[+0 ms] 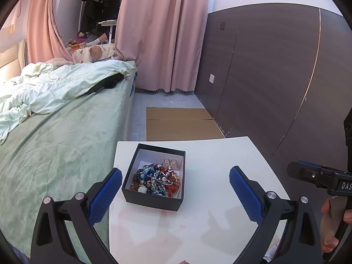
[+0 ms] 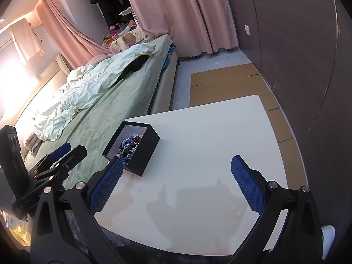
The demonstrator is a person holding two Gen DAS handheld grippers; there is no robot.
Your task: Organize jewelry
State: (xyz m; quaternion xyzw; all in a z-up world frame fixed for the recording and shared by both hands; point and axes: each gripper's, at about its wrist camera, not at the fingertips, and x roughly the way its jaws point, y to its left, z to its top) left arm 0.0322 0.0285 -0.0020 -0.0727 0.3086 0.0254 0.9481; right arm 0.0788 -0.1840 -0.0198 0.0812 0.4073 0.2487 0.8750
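Observation:
A black open box (image 1: pixel 154 200) with a white lining stands on the white table (image 1: pixel 211 154) near its left edge. It holds a tangled heap of jewelry (image 1: pixel 157 181): beads, chains and a gold butterfly piece. My left gripper (image 1: pixel 176 182) is open, its blue pads either side of the box, above the table. In the right wrist view the box (image 2: pixel 144 151) and jewelry (image 2: pixel 129 146) sit ahead to the left. My right gripper (image 2: pixel 176 171) is open and empty over the bare table (image 2: pixel 220 132). The right gripper (image 1: pixel 308 171) shows at the left view's right edge.
A bed (image 1: pixel 55 143) with a green cover and a rumpled pale duvet (image 1: pixel 44 88) lies left of the table. Flat cardboard (image 1: pixel 180 121) lies on the floor beyond. A dark panelled wall (image 1: pixel 275 77) runs on the right, pink curtains (image 1: pixel 158 33) at the back.

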